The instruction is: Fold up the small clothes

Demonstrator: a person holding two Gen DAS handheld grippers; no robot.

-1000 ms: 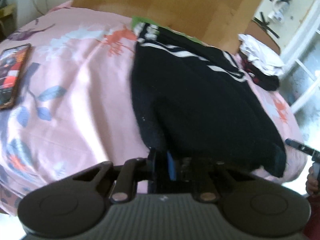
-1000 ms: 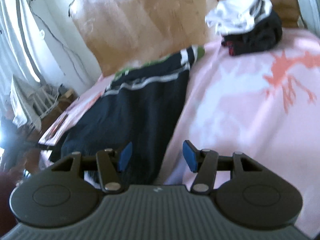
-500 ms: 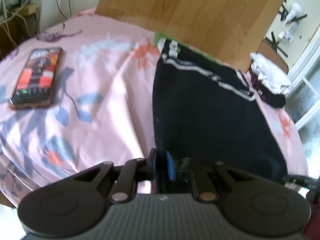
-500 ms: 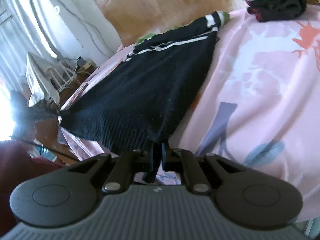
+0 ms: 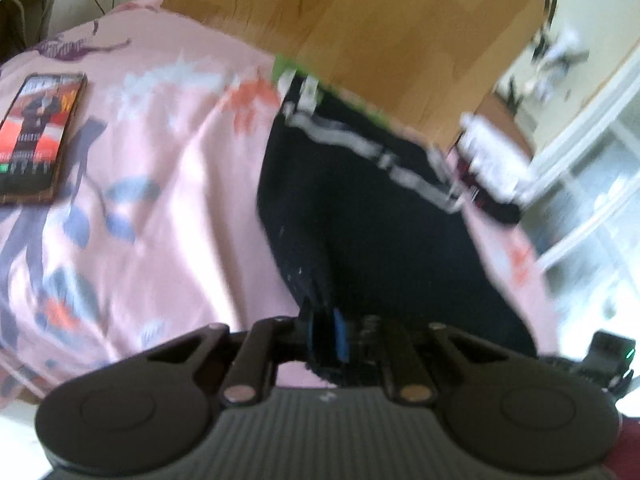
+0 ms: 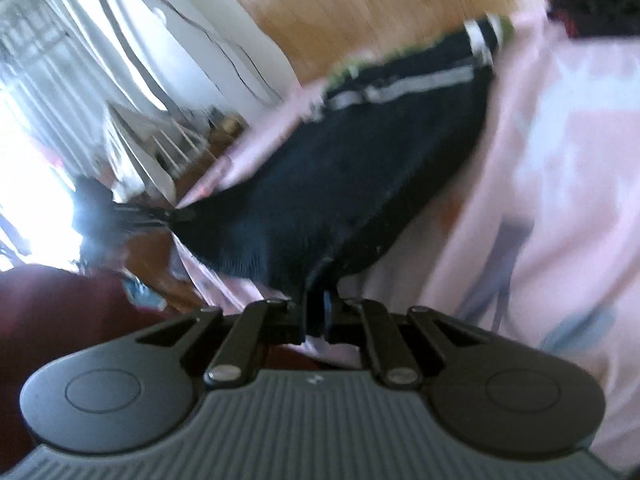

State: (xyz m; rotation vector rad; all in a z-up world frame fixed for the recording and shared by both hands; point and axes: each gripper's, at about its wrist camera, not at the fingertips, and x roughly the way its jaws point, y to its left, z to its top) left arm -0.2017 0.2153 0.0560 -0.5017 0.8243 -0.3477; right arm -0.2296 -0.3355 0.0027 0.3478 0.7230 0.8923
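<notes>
A black knit garment (image 5: 376,216) with white stripes and a green edge at its far end lies stretched lengthwise on the pink floral bedsheet (image 5: 160,184). My left gripper (image 5: 324,332) is shut on the garment's near left corner. My right gripper (image 6: 318,316) is shut on the near right corner of the garment (image 6: 360,184). The near hem is lifted off the bed between the two grippers. In the right wrist view the left gripper (image 6: 160,214) shows at the far corner of the hem. Both views are motion-blurred.
A phone (image 5: 38,132) lies on the sheet at the far left. A wooden headboard (image 5: 360,28) stands behind the bed. A pile of white and black clothes (image 5: 492,172) sits at the far right corner. A white drying rack (image 6: 160,148) stands beyond the bed's left side.
The right gripper closed on the garment's near right corner a second ago. Since then both grippers have pulled the near hem up and toward me, stretching the garment.
</notes>
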